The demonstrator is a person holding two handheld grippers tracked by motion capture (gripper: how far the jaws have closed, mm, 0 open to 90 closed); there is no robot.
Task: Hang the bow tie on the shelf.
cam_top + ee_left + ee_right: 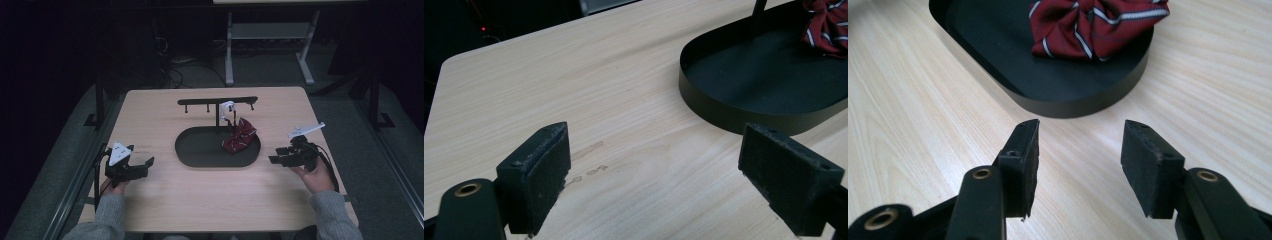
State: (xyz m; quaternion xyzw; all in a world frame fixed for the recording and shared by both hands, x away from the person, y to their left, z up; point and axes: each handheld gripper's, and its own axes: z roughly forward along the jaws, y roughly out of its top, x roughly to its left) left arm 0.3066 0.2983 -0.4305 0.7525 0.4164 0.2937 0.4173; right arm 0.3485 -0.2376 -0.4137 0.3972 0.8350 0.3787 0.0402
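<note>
A dark red cloth with white stripes (239,136) lies bunched in the right end of a black oval tray (200,150) at the table's middle. The striped cloth (1093,25) sits just beyond my right gripper (1080,155), whose jaws stand apart over bare wood with nothing between them. My right gripper (278,157) rests right of the tray. My left gripper (145,165) is at the table's left, open and empty. In the left gripper view my left gripper (654,175) faces the tray's wall (724,107), and the cloth (829,22) shows at top right.
A black rack with short pegs (217,102) rises on a post from the tray's back edge; a white clip-like piece (228,108) hangs on it above the cloth. The wooden table (210,200) has bare room in front. A white-legged desk frame (270,35) stands behind.
</note>
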